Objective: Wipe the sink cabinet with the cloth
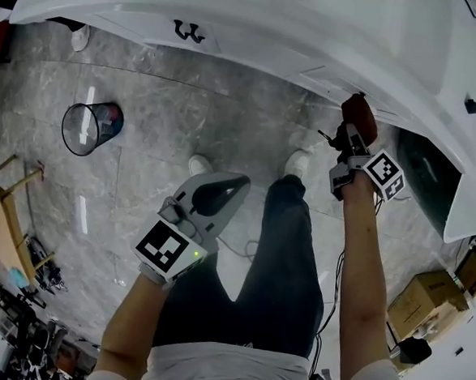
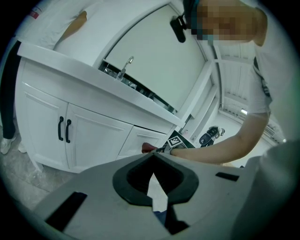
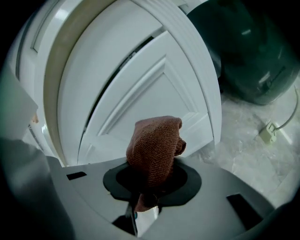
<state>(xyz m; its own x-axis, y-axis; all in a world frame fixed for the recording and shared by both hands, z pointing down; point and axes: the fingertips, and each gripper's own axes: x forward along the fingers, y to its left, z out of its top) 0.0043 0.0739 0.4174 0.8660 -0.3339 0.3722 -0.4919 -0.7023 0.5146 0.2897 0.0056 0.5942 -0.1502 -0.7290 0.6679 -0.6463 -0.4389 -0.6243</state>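
Observation:
The white sink cabinet (image 1: 314, 36) fills the top of the head view. Its doors with black handles (image 2: 93, 131) show in the left gripper view. My right gripper (image 1: 354, 130) is shut on a reddish-brown cloth (image 1: 359, 112) held up at the cabinet's front, under the counter edge. In the right gripper view the cloth (image 3: 154, 145) bunches out of my right gripper (image 3: 151, 183), close to a white panel (image 3: 140, 93). My left gripper (image 1: 234, 185) hangs lower over the floor, shut and holding nothing. From my left gripper (image 2: 154, 180), the cloth (image 2: 147, 148) shows as a red bit at the cabinet.
A wire wastebasket (image 1: 92, 126) stands on the grey marble floor at left. A dark green bin (image 3: 248, 51) sits right of the cabinet, with a cable and plug (image 3: 268, 132) on the floor. Cardboard boxes (image 1: 425, 300) lie at lower right. A faucet (image 2: 125, 65) rises above the counter.

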